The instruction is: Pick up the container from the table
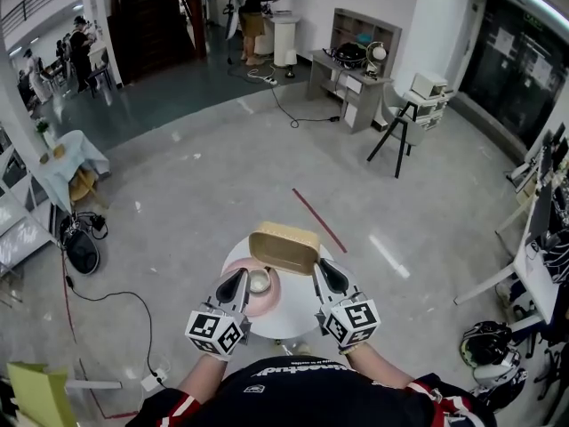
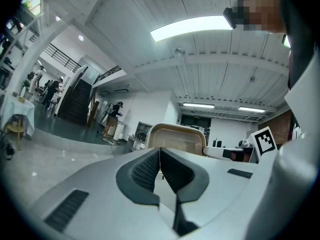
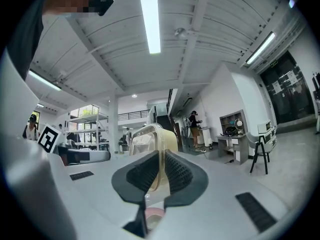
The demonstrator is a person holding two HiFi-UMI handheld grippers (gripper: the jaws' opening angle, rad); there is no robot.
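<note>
Your right gripper point(image 1: 325, 269) is clamped on the container point(image 1: 284, 246) rim, wall btw. the pads. Your left gripper point(image 1: 238, 277) has jaws together, nothing in them. Container is held over the round table point(image 1: 293, 324) far side — pink plate point(image 1: 267, 305) and cup point(image 1: 259, 280) near.

- Container point(image 1: 284, 245): tan plastic, smooth, semi-translucent, slight sheen.
- Right gripper point(image 1: 327, 272) and left gripper point(image 1: 236, 281), lower centre: matt pale-grey plastic shells; pads point(image 3: 179, 173) black, ribbed, rubbery-looking.
- Table point(image 1: 298, 323): white, smooth top.
- Plate point(image 1: 267, 305): pink, glossy.
- Floor point(image 1: 178, 212), upper half of frame: grey, polished, reflective.
</note>
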